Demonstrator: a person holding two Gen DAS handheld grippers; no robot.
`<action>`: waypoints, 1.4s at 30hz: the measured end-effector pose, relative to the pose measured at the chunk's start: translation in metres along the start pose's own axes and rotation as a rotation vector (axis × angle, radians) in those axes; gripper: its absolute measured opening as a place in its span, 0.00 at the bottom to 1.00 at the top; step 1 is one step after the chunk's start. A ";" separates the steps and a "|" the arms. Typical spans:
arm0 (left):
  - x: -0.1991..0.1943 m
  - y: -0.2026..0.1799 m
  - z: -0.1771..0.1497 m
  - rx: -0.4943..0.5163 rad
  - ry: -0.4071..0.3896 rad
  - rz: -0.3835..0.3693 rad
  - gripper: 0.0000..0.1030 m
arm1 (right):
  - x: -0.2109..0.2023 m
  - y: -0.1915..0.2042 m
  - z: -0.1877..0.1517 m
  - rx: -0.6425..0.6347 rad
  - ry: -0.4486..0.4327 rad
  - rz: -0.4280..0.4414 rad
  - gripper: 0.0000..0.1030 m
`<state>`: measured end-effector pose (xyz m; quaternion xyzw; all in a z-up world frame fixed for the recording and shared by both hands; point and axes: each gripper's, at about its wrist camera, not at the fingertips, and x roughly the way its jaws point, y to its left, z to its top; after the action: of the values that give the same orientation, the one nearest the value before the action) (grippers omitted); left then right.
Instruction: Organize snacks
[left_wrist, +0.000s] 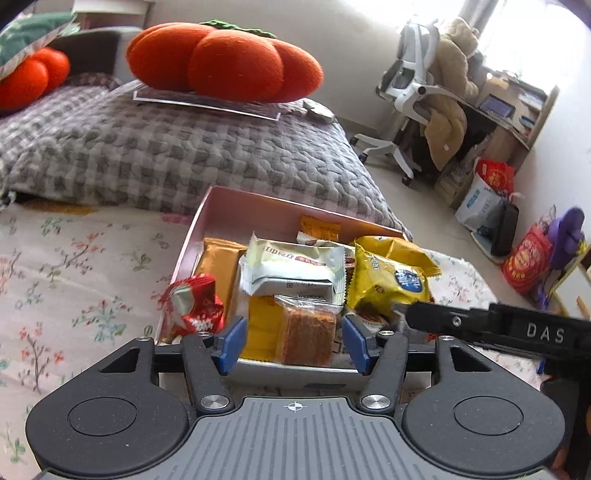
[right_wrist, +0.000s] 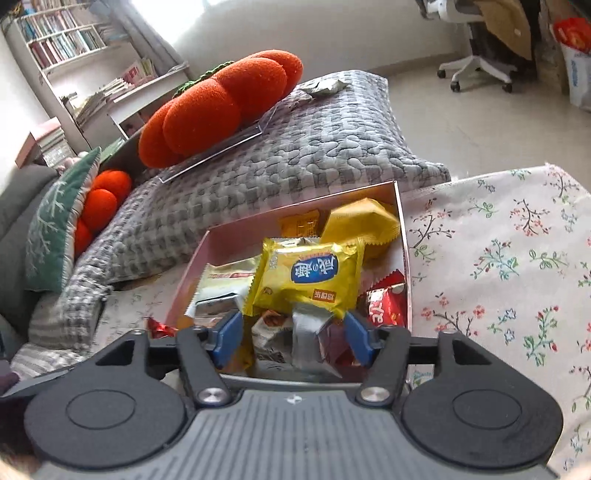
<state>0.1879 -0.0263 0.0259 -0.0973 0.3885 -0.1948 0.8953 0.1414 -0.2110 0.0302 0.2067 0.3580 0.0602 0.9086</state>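
Left gripper nearest the lens, blue pads spread wide, nothing between them; it hangs just over the near rim of the pink box. Left to right in its view: a red foil candy at 10 o'clock, perched on the box's left wall, crinkly and shiny. Next an orange flat pack, matte. At 12 a white-silver pillow pack, glossy film with crimped ends, over a clear-wrapped brown cake, spongy, rectangular. At 1 o'clock a yellow biscuit bag, puffy, serrated seams, blue round label. At 3 the right gripper's black body crosses in.

Right gripper, fingers also wide apart, empty; the yellow bag's lower edge sits just beyond the tips at 12, a grey foil wrapper between the pads but not pinched, as far as shows. Red wrapper at 2 against the box's right wall.

Progress, my read: mostly done. Nearly all snacks are heaped inside the box; the pile is loose, overlapping, unsorted. Left: seat the red candy properly inside, maybe flatten the heap. The floral cloth around the box shows no stray packets. Grey quilted blanket and orange plush cushion at 11–12, well behind.
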 end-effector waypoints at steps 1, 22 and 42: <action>-0.003 0.001 0.000 -0.014 0.003 -0.003 0.55 | -0.003 -0.001 0.000 0.007 0.005 -0.009 0.60; -0.087 0.001 -0.056 -0.039 -0.016 0.253 0.60 | -0.073 0.033 -0.056 -0.122 0.040 0.014 0.66; -0.112 -0.029 -0.094 0.080 -0.030 0.271 0.64 | -0.098 0.045 -0.101 -0.230 0.028 -0.092 0.79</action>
<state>0.0417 -0.0074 0.0452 -0.0112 0.3765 -0.0859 0.9224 0.0027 -0.1612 0.0439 0.0835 0.3706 0.0622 0.9229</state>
